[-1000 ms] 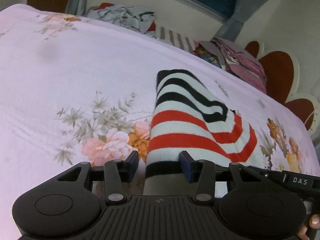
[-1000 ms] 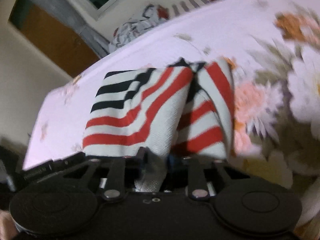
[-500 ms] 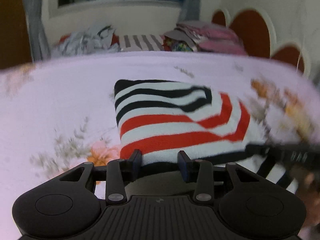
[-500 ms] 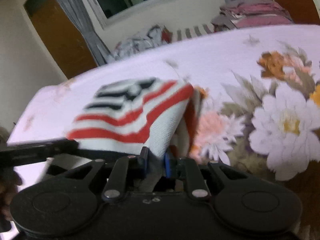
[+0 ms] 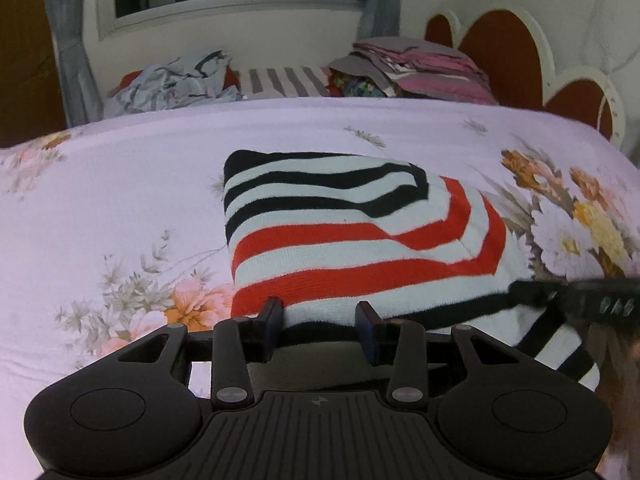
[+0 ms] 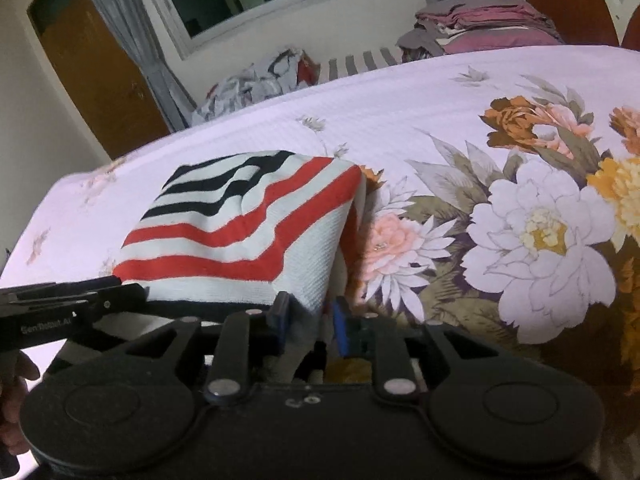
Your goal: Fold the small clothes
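Garment: a small knitted striped top [image 5: 360, 236] — black-and-white bands at the far end, red-and-white bands nearer the cameras, a black hem at the near edge; folded into a rough rectangle, with the stripes bending at an angle along the right side.
Where it lies: on a pale lilac bedspread [image 5: 120, 184] printed with flowers, near its middle, the near edge raised at the grippers.
Left gripper [image 5: 320, 322]: fingers part-way open, the black hem running between them; whether the pads press on it cannot be told.
Right gripper [image 6: 308, 322]: jaws opening — a fold of the white knit hangs between the narrow-set fingers, its corner just beside the left pad.
Containers: none to be seen.
Beyond the bed: crumpled grey clothes [image 5: 176, 80] and a stack of folded pink and grey cloth [image 5: 420, 66] under the window.
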Demonstrator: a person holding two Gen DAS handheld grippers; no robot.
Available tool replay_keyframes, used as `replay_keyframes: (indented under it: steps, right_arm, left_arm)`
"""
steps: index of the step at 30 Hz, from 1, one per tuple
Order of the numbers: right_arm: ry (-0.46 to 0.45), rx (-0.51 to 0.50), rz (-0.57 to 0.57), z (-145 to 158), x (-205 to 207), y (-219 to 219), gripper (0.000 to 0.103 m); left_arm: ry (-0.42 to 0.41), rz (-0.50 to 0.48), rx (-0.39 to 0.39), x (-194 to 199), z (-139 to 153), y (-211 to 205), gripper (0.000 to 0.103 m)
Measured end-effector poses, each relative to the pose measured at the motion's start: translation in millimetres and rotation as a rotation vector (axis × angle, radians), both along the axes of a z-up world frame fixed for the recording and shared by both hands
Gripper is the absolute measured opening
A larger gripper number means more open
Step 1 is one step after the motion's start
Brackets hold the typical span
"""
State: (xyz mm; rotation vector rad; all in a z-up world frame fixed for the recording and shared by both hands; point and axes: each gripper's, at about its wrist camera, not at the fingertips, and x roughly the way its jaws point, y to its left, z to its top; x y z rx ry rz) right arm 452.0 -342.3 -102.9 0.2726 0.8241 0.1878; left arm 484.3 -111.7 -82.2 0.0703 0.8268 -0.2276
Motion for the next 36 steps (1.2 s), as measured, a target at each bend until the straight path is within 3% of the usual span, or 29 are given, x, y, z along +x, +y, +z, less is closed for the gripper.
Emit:
replay_keyframes:
  steps: [4, 9, 11, 12, 13, 15, 18, 21, 22, 27, 32, 36]
  right_arm:
    - [-0.021, 0.004, 0.028, 22.1, -12.1, 3.1, 0.026]
    - [-0.031, -0.004, 0.095, 35.9, -35.9, 12.9, 0.021]
    - [-0.012, -0.040, 0.136, 33.1, -44.2, 22.3, 0.020]
    - [0.005, -0.062, 0.154, 29.1, -45.9, 26.2, 0.016]
    - [0.027, -0.117, 0.158, 22.9, -46.5, 31.3, 0.009]
    - [0.064, -0.194, 0.176, 9.1, -46.8, 38.2, 0.008]
    - [0.083, -0.202, 0.170, -0.5, -45.8, 38.7, 0.008]
    - [0.025, -0.160, 0.160, 21.8, -47.0, 31.8, 0.013]
    - [-0.011, -0.139, 0.146, 31.2, -46.6, 26.7, 0.020]
    - [-0.074, -0.146, 0.076, 45.0, 5.3, 14.7, 0.016]
    - [-0.056, -0.087, 0.037, 30.0, 63.1, 10.5, 0.012]
    - [0.021, -0.179, 0.076, 4.5, 81.2, 23.6, 0.006]
  left_arm:
    - [-0.009, 0.013, -0.072, -9.1, 12.6, 15.0, 0.040]
    - [-0.022, 0.013, -0.068, -40.6, 16.2, 27.5, 0.040]
    - [-0.020, 0.005, -0.060, -50.4, 15.7, 29.6, 0.040]
    - [-0.013, 0.003, -0.051, -53.2, 14.3, 30.0, 0.040]
    - [-0.003, 0.006, -0.043, -54.1, 12.2, 30.6, 0.040]
    - [0.049, 0.014, -0.022, -53.2, 1.2, 31.3, 0.040]
    - [0.052, 0.013, -0.030, -54.7, -6.4, 33.6, 0.040]
    - [0.005, 0.021, -0.072, -52.6, 9.7, 41.8, 0.040]
    - [-0.029, 0.029, -0.081, -49.1, 16.8, 44.9, 0.040]
    - [-0.070, 0.017, -0.095, 8.4, 31.0, 41.4, 0.040]
    - [-0.015, -0.040, -0.071, 67.3, 16.8, 17.9, 0.040]
    - [0.066, -0.090, -0.009, 82.2, -11.0, 0.4, 0.040]
